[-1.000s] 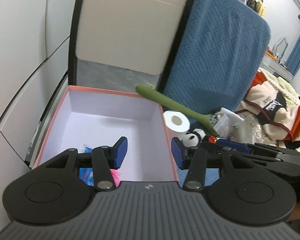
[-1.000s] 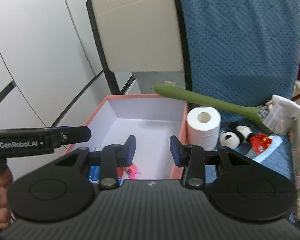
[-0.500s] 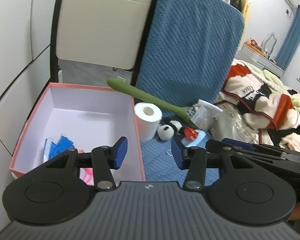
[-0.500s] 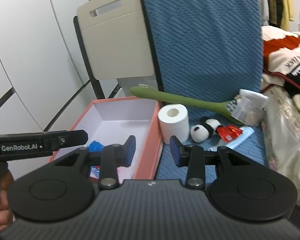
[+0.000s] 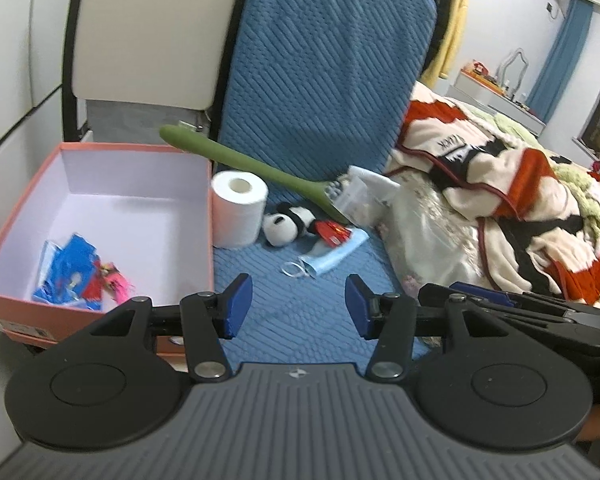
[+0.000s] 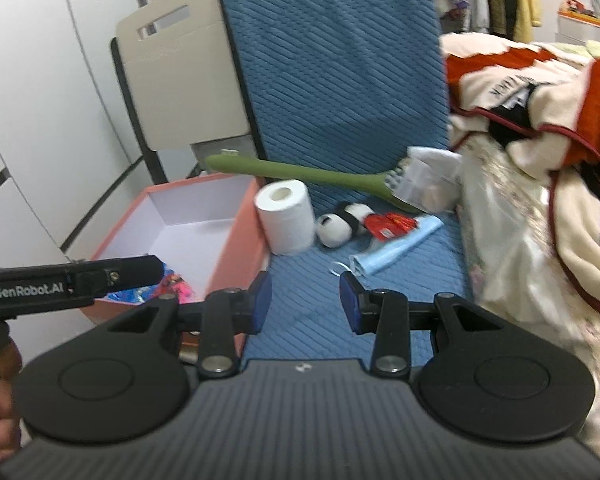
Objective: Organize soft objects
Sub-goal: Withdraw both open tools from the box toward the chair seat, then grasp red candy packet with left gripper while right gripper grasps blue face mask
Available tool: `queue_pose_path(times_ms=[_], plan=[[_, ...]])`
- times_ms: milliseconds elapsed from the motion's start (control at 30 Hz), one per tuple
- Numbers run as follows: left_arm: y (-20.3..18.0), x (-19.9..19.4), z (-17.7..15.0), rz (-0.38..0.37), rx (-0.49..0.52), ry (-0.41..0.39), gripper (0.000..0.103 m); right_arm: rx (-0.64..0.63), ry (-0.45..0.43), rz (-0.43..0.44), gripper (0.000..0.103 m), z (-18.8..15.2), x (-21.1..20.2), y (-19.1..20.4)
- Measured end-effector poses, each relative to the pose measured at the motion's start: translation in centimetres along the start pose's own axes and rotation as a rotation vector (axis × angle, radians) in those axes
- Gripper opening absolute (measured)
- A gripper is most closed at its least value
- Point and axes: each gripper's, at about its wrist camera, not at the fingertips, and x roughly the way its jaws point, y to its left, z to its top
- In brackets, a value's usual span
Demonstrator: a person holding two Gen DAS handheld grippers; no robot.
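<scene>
Box (image 5: 210, 236): pink outside, white inside, at far left on the blue mat (image 5: 300, 320); blue and pink packets (image 5: 72, 276) lie in its near corner, print too small to read.
Label on box front: cut off by my left gripper body, unreadable.
Toilet roll (image 5: 240, 208): upright, touching the box's right wall.
Green brush (image 5: 256, 168): leaning over the roll; head half hidden by a clear bag (image 5: 360, 196).
Panda plush (image 5: 286, 224): just right of the roll, touching a red packet (image 5: 332, 234).
Face mask (image 5: 332, 258): pale blue, on the mat.
Blanket (image 5: 500, 184): black lettering, hard to make out.
My left gripper (image 5: 298, 306): empty, jaws opening, over bare mat.
My right gripper (image 6: 305, 304): "GenRobot.AI" reads on the left gripper's side; jaws moderately apart, empty.
</scene>
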Motion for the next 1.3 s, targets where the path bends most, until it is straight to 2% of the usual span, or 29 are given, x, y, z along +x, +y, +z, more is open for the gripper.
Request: queue_pose_path(times_ms=[300,633,967,1300], plan=[[-1.6,1.4,-2.1,-0.025,0.031,0.034,0.057,0.088,0.011,-0.034,0.041,-2.9,-0.8,-3.2],[-2.8,6.5,-1.0,-0.036,0.038,0.086,0.057,0.153,0.04,-0.042,0.041,-2.7,2.0,-6.2],[-3.9,14.7,2.0,-0.033,0.054,0.146,0.057,0.241,0.106,-0.031,0.041,-0.5,8.4,-9.8],[-2.0,25.5,4.9,-0.047,-0.025,0.207,0.057,0.31,0.177,-0.019,0.041,1.8,17.7,-12.3]])
